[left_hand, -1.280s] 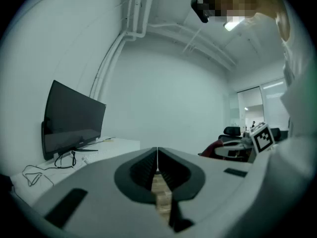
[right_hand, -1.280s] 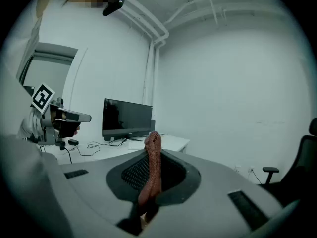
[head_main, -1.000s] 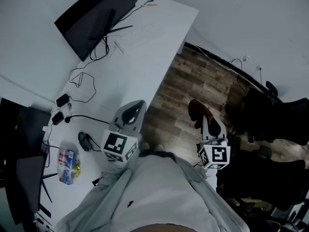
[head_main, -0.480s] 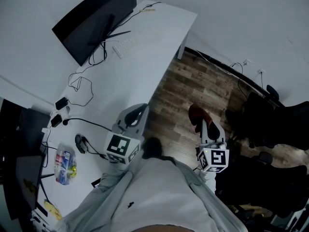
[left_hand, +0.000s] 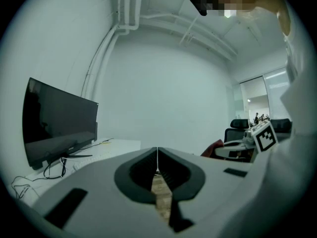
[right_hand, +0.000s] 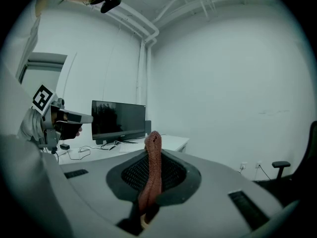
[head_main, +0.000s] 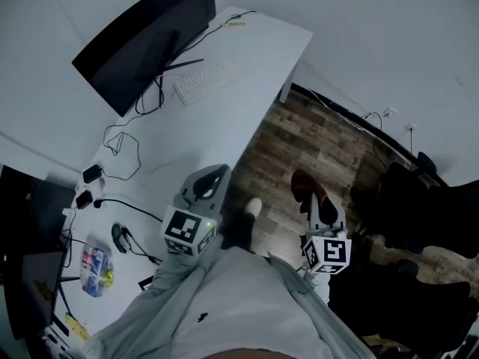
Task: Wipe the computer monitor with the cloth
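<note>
A black monitor (head_main: 142, 40) stands on the white desk (head_main: 224, 96) at the far left; it also shows in the left gripper view as the monitor (left_hand: 59, 123) and in the right gripper view as the monitor (right_hand: 118, 119). A reddish-brown cloth (right_hand: 151, 175) is pinched between the jaws of my right gripper (right_hand: 153, 148), seen over the wooden floor as the cloth (head_main: 305, 184) in the right gripper (head_main: 318, 199). My left gripper (head_main: 211, 179) hangs at the desk's near edge, shut and empty, its jaws meeting in the left gripper view (left_hand: 157, 165).
A white keyboard (head_main: 203, 79) lies in front of the monitor. Cables (head_main: 123, 137), adapters and a snack packet (head_main: 96, 269) sit on the desk's near part. Black office chairs (head_main: 419, 200) stand to the right on the wood floor (head_main: 314, 137).
The view has shifted a little toward the desk; the monitor and keyboard sit slightly lower in the frame. Both grippers keep their places and states.
</note>
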Tool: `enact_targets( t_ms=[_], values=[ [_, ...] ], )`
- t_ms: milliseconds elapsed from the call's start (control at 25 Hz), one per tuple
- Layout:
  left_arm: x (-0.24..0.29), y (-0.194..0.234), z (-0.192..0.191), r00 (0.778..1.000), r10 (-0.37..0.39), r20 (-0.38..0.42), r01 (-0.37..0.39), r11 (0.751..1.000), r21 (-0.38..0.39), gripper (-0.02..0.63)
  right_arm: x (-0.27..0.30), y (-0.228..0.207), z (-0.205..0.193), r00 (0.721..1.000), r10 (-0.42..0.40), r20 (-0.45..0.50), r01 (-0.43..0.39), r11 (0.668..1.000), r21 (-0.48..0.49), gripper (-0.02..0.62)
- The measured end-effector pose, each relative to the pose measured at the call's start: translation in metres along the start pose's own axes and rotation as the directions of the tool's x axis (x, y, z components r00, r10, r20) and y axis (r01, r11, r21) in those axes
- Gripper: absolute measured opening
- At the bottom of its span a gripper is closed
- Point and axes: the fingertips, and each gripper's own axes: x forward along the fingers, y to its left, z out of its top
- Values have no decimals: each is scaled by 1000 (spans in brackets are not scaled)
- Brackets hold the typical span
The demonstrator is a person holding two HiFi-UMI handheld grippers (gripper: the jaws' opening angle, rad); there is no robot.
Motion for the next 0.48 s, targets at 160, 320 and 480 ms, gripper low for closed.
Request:
enact_targets(
  t_ms=[160, 320, 480],
  values=[
    [44, 29, 12, 1000, 0, 16, 0, 1000, -1, 21, 49, -16, 10, 1000, 3, -4, -3, 1000, -4, 38],
    [91, 60, 24, 1000, 4, 27, -4, 1000, -5, 23, 100, -34, 26, 1000, 1, -8, -2, 1000, -11, 38],
    [134, 89, 33, 999, 4, 38, -4, 1000, -14, 21, 149, -48, 41, 1000, 8, -10, -8, 1000, -27, 38]
  ],
)
